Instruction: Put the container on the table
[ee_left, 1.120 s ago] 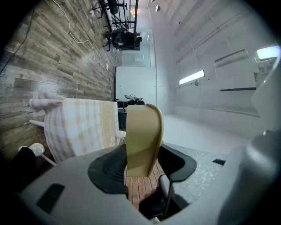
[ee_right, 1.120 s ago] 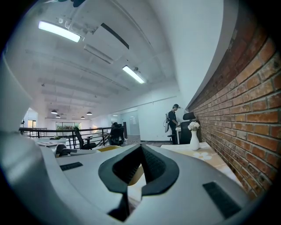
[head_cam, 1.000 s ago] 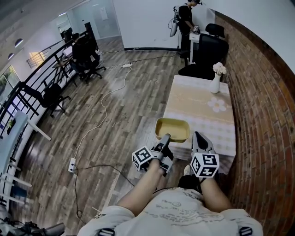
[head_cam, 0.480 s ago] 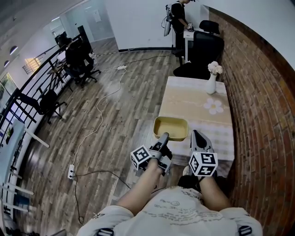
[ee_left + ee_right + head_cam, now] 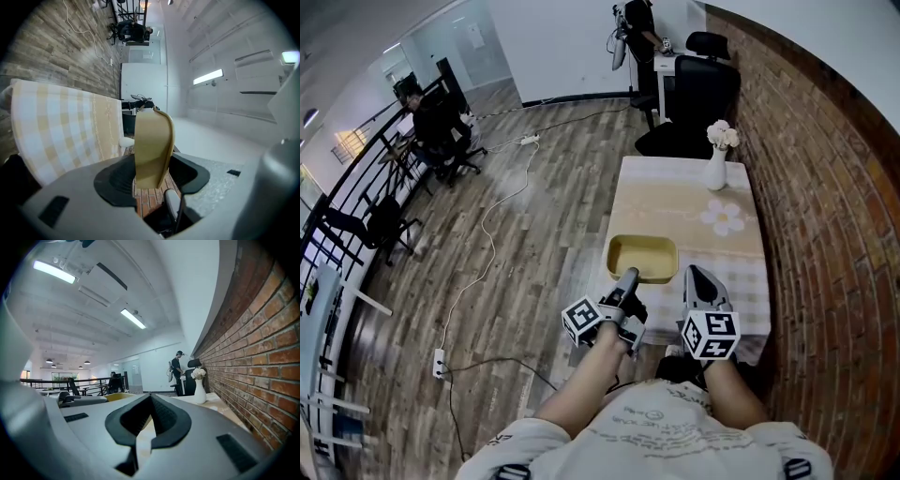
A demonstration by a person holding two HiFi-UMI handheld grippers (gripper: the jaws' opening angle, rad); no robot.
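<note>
The yellow container (image 5: 642,259), a shallow rectangular tub, hangs over the near end of the table (image 5: 741,272), which wears a cream checked cloth. My left gripper (image 5: 628,276) is shut on the tub's near rim. In the left gripper view the yellow wall (image 5: 152,145) stands between the pads of the left gripper (image 5: 152,177). My right gripper (image 5: 696,276) is shut and empty, just right of the tub and not touching it. In the right gripper view the pads of the right gripper (image 5: 149,423) meet, with a yellow corner of the container (image 5: 117,396) to their left.
A white vase with flowers (image 5: 716,165) stands at the table's far end, a flower-shaped mat (image 5: 724,217) before it. A brick wall (image 5: 825,187) runs along the right. Black office chairs (image 5: 684,103) and a person (image 5: 634,23) are beyond the table. Cables (image 5: 492,234) cross the wooden floor.
Both grippers and the container have moved forward toward the table; the tub has gone from before the table's near edge to over it. The left grip is unchanged.
</note>
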